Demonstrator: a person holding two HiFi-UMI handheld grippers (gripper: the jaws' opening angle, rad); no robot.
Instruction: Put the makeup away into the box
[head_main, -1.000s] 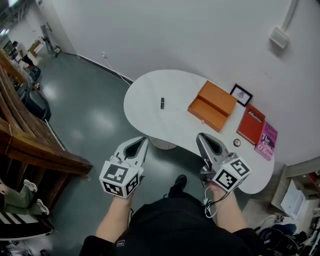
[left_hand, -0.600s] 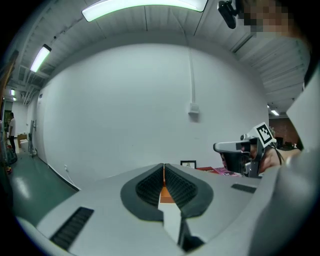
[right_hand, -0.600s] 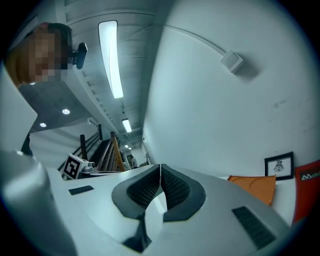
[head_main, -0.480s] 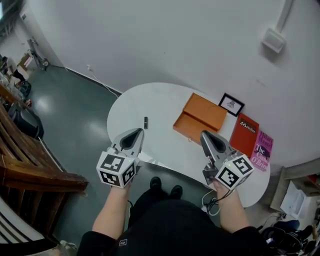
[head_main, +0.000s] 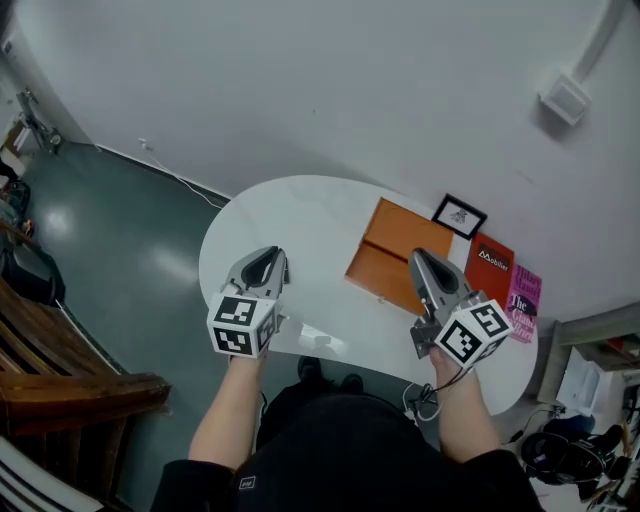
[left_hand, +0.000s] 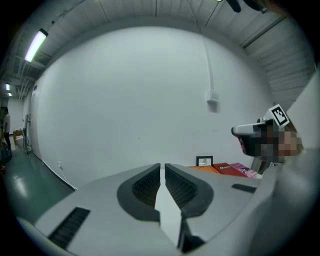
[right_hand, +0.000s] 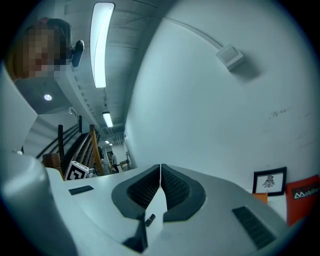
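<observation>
Both grippers now over the white table's (head_main: 300, 215) near edge, table larger in frame | left gripper (head_main: 266, 262), right gripper (head_main: 424, 268): jaws closed, empty | makeup tube (right_hand: 149, 218) lies on table, low-centre of right gripper view, unseen in head view | advice: open jaws before descending, pinch tube mid-length, carry to open orange box (head_main: 395, 240), centre-right

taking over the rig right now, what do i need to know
Grippers: left gripper shut and empty, above the white table. The right gripper is shut and empty, beside the orange box.
Makeup: a small dark tube lies on the table, seen only in the right gripper view.
Done: tube not yet boxed.
Left: pick up the tube and put it in the box.
</observation>
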